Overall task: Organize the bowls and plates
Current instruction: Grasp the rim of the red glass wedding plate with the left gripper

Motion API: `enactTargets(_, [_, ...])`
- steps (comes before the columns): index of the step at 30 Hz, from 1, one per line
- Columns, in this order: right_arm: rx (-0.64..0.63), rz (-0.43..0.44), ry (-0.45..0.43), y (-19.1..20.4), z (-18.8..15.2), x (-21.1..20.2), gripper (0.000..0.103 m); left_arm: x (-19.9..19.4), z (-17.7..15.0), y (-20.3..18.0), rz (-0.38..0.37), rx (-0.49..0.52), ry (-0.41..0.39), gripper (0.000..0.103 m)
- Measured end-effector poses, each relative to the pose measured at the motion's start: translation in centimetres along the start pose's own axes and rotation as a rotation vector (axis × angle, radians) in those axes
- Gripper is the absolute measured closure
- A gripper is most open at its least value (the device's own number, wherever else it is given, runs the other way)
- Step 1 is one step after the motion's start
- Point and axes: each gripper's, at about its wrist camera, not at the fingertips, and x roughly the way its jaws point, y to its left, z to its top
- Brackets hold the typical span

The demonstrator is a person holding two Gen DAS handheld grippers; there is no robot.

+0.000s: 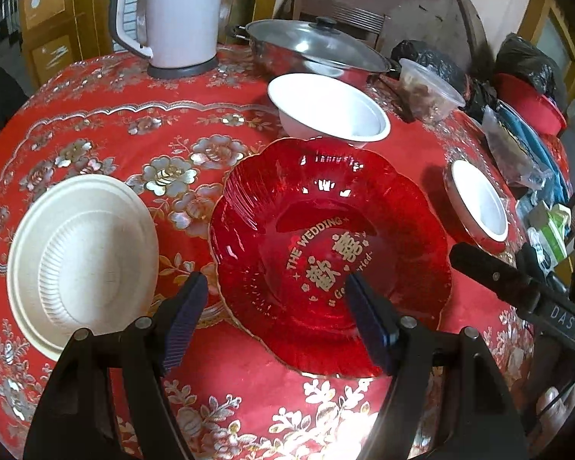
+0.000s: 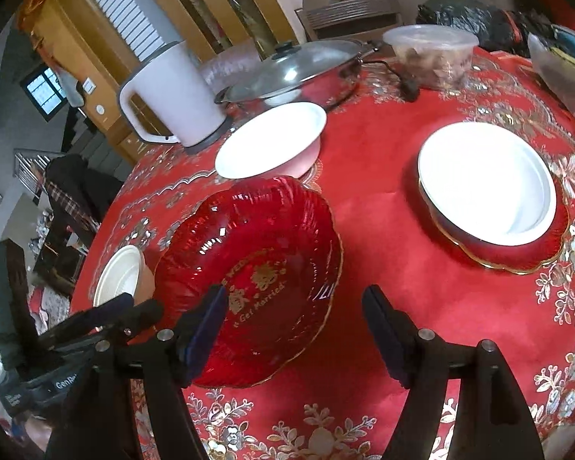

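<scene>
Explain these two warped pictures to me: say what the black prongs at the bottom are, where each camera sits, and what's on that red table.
A person holds a two-finger gripper in each hand, each with a wide-angle camera looking along its fingers. One picture comes from the left gripper, the other from the right gripper.

Both are open and hold nothing.

On the red tablecloth lie a red wedding plate, a paper plate, a white bowl, and another white bowl on a red plate. Behind stand a kettle and a lidded pot.
</scene>
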Motion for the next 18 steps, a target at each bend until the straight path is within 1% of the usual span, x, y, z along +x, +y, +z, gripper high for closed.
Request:
enactTargets(3, [0.015, 0.005, 0.007, -0.5, 0.1, 0.7, 0.029, 0.9, 0.1, 0.2, -0.013, -0.024, 0.020, 0.029])
enactTargets(9, [0.053, 0.018, 0.031, -1.5, 0.6, 2.6, 0.029, 1.9, 0.5, 0.4, -0.010, -0.042, 0.032, 0.029])
enactTargets(13, [0.045, 0.008, 0.027, -1.4, 1.0, 3.5, 0.029, 2.6, 1.0, 0.5, -0.007, -0.044, 0.041, 0.029])
enactTargets(14, [0.043, 0.020, 0.029, -1.3, 1.2, 3.8, 0.030, 2.7, 1.1, 0.4, -0.003, -0.037, 0.040, 0.029])
enactTargets(17, [0.041, 0.022, 0.058, -1.3, 1.3, 4.9, 0.035, 3.3, 1.4, 0.3, 0.009, -0.031, 0.046, 0.029])
enactTargets(18, [0.043, 0.021, 0.060, -1.3, 1.4, 5.2, 0.041, 3.4, 1.5, 0.4, 0.009, -0.040, 0.048, 0.029])
